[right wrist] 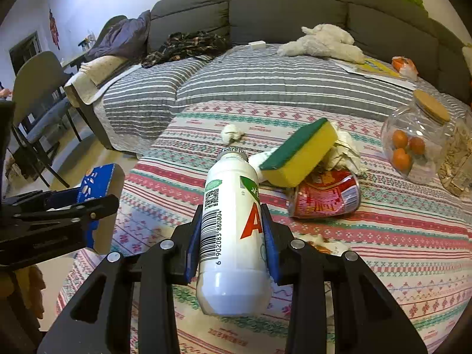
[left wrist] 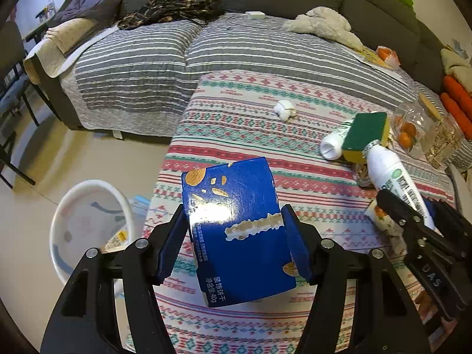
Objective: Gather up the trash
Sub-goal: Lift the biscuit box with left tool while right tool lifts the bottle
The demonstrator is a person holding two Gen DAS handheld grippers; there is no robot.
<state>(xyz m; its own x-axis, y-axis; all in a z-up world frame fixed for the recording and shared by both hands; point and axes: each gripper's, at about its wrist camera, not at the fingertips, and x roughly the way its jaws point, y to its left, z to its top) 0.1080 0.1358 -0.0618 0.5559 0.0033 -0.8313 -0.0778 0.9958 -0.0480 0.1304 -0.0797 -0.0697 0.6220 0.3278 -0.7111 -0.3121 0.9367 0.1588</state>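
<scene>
A blue snack box (left wrist: 236, 206) hangs over the patterned tablecloth (left wrist: 236, 124), with my left gripper (left wrist: 233, 215) shut on its two sides. A white drink bottle (right wrist: 233, 250) is lifted off the table, its cap pointing away. The pads of my right gripper (right wrist: 231, 206) press its sides while the jaws close on it. In the left wrist view that bottle (left wrist: 392, 174) and the right gripper (left wrist: 413, 215) show at the right. On the table lie a crumpled tissue (right wrist: 231, 132), a dented red can (right wrist: 324, 196) and a second white bottle (left wrist: 332, 144).
A green-and-yellow sponge (right wrist: 301, 153) rests on the can and crumpled paper. A glass jar of oranges (right wrist: 413, 144) stands at the table's right. A white bin (left wrist: 88, 221) sits on the floor left of the table. Behind is a grey sofa (right wrist: 265, 3) with clothes and a plush toy.
</scene>
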